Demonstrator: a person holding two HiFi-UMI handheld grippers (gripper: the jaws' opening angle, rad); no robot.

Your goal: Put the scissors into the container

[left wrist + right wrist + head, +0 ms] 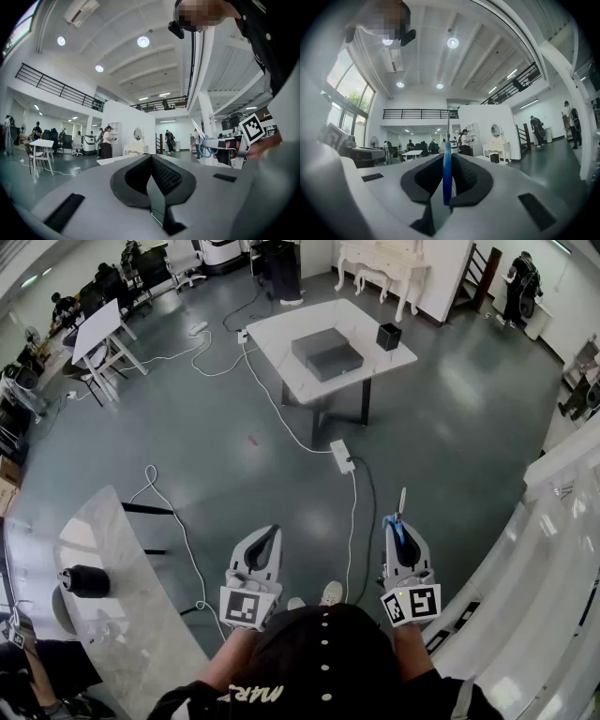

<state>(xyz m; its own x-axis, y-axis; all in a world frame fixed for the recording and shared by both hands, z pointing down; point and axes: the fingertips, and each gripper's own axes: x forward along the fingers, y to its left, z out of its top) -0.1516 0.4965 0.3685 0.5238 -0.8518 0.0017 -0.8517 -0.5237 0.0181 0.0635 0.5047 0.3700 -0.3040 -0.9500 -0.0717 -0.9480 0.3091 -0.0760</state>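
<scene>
The white table (pixel 281 329) is sitting well across the floor from the person, carrying two grey boxes (pixel 336 362) side by side and one small black container (pixel 389 336) near its far corner. The person is standing well short of it, holding both grippers out level. I'm reading this as the carrying step: pickup done, drop-off not yet begun. The left gripper (pixel 269 538) is riding along with its jaws together, gripping nothing. The right gripper (pixel 399 532) is pinching the one pair of scissors (pixel 401 507), jaws nearly closed on the blue handle, blades poking out ahead. Next up, by my guess: walking over to that table, lining the blades up above the container's mouth, then easing the jaws apart.
</scene>
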